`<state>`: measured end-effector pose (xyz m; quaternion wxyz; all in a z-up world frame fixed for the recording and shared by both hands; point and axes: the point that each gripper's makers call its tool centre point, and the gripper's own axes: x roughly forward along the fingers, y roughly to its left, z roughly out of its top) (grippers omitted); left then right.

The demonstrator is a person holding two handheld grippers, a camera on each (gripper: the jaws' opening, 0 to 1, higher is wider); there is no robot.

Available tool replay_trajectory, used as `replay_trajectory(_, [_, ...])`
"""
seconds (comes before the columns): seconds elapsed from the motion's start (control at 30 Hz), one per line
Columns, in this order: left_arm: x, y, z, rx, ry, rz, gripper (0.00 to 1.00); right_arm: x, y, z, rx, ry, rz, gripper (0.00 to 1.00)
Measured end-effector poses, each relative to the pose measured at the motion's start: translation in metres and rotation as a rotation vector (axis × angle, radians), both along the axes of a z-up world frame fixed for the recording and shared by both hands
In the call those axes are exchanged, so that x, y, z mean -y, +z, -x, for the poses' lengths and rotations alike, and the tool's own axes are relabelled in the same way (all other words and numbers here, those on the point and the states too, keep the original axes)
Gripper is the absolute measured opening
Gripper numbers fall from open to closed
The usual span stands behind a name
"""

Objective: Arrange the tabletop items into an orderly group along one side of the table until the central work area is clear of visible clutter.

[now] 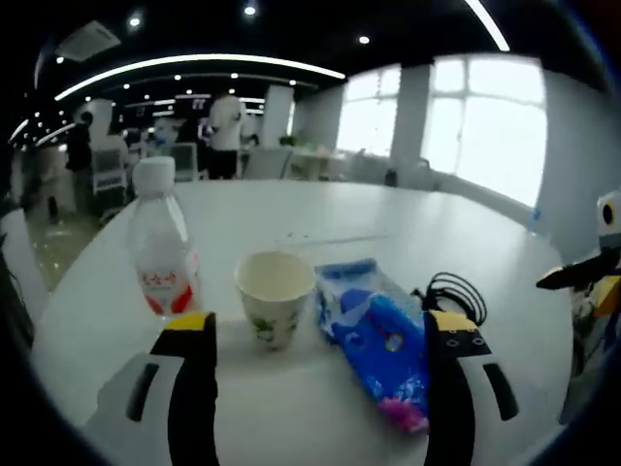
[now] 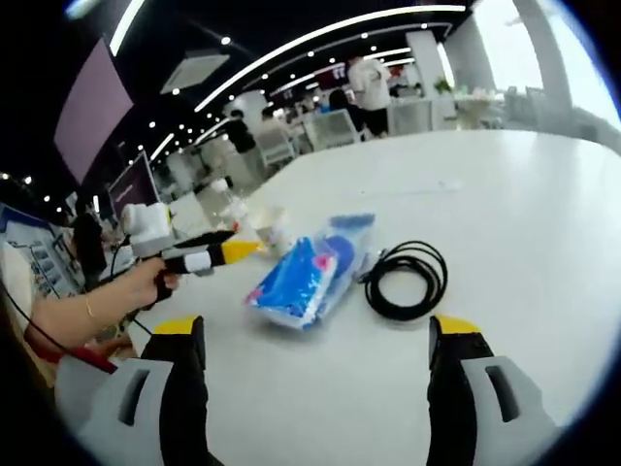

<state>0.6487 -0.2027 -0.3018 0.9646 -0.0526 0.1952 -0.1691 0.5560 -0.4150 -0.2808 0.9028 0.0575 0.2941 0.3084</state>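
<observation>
Paper cup (image 1: 275, 294) between spread fingers (image 1: 194, 335)

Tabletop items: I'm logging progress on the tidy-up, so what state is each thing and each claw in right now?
Water bottle: upright, white cap on.
Paper cup: upright, open top, looks empty.
Blue packet: lying flat beside the cup.
Black cable: coiled, lying flat on the table.
Left claw: open, holding nothing.
Right claw: open, holding nothing.
</observation>
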Motion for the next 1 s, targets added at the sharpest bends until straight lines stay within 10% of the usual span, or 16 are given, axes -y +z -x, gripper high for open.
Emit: replay_trajectory(1.0, [0.009, 0.041, 0.067, 0.008, -0.161, -0.094, 0.99, 0.012, 0.034, -0.01, 0.021, -0.005, -0.012, 0.97])
